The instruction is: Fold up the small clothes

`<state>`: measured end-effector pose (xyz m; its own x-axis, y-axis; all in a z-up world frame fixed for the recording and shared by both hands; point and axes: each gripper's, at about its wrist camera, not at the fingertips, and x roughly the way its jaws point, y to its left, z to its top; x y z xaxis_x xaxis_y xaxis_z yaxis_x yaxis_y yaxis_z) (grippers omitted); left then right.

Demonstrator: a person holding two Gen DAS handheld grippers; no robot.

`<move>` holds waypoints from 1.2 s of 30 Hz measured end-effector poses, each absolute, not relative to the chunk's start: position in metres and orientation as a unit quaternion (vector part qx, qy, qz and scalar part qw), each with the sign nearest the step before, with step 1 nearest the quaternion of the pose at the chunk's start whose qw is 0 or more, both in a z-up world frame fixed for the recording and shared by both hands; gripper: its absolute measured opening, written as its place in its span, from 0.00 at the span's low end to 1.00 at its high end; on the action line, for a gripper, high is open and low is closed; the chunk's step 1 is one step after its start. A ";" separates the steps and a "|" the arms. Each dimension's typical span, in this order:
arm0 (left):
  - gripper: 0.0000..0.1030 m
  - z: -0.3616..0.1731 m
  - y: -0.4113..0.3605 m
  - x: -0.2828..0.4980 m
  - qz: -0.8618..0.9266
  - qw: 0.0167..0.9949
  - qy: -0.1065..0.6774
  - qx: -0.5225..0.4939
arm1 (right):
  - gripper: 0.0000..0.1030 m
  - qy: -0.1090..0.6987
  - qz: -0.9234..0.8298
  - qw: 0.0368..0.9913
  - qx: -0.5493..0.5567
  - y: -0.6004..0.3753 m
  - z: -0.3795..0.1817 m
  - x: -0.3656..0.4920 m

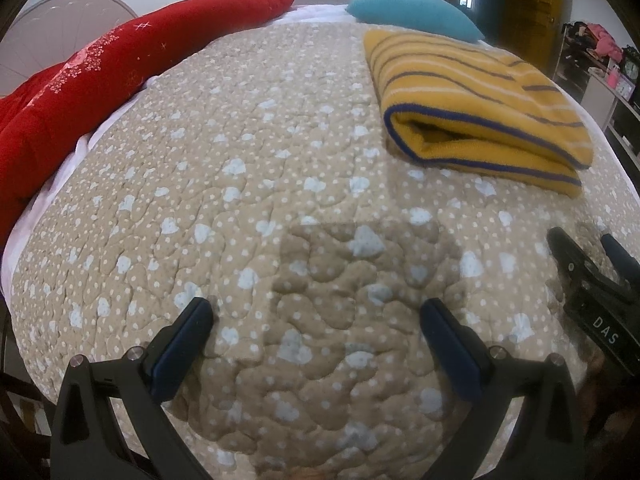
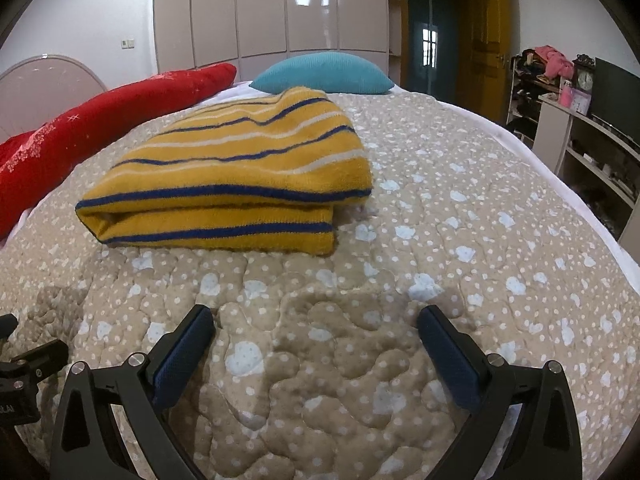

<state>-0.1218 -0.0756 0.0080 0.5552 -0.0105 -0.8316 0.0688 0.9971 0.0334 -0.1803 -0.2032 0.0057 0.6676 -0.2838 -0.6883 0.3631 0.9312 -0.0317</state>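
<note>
Both tools [image 1: 316, 312] [image 2: 316, 316] gape empty; only right view shows sweater's [image 2: 236, 176] right edge.

White "DAS" marks the right tongs [image 1: 586, 252].

Bed [image 2: 460, 184] with dotted beige quilt. Folded yellow striped garment [image 2: 236, 184] lies ahead-left of the right tongs [image 2: 316, 320]; teal pillow [image 2: 324, 74] behind it, red bolster [image 2: 100, 120] far left.
</note>
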 end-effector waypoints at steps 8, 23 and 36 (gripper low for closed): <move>1.00 0.007 -0.077 -0.128 -0.018 0.890 0.455 0.029 | 1.00 0.360 -0.182 0.914 0.051 -0.198 0.006 -0.188; 1.00 0.006 -0.077 -0.131 -0.027 0.894 0.447 0.030 | 1.00 0.345 -0.198 0.917 0.018 -0.174 0.030 -0.199; 1.00 0.007 -0.076 -0.131 -0.027 0.894 0.446 0.025 | 1.00 0.351 -0.203 0.914 0.024 -0.179 0.029 -0.198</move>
<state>-0.1306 -0.0759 0.0067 0.6002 -0.0262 -0.7994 0.0707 0.9973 0.0205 -0.1985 -0.1789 0.0285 0.6705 -0.3544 -0.6518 0.3881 0.9163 -0.0991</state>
